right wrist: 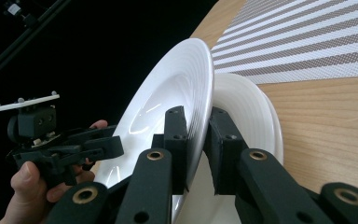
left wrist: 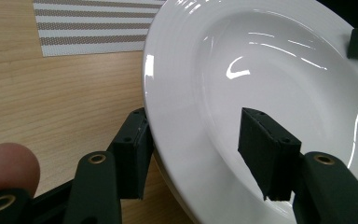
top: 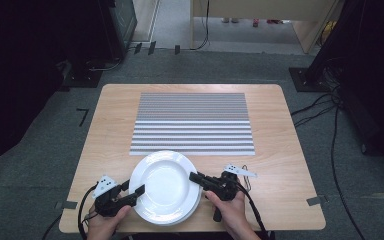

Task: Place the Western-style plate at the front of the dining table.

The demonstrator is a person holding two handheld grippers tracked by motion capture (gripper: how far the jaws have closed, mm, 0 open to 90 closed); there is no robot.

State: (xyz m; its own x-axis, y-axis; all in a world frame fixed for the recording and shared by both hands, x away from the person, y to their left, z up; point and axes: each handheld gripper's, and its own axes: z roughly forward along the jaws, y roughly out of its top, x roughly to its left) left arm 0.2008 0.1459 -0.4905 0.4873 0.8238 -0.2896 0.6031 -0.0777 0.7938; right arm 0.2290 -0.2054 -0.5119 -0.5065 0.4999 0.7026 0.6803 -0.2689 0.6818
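Two stacked plates: R gripper (right wrist: 198, 140) clamps top plate (right wrist: 177, 93) rim, lower plate (right wrist: 256, 121) beneath; L gripper (left wrist: 200, 154) open astride rim.

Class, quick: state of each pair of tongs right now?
Left tongs: open, straddling the top plate's rim, pads apart from it.
Right tongs: shut on the top plate's rim.

Bright overhead light glares on the white plate (left wrist: 242, 70); room edges stay dark.

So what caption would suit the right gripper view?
Right gripper clamps the top plate's rim, lifting it off the plate below.
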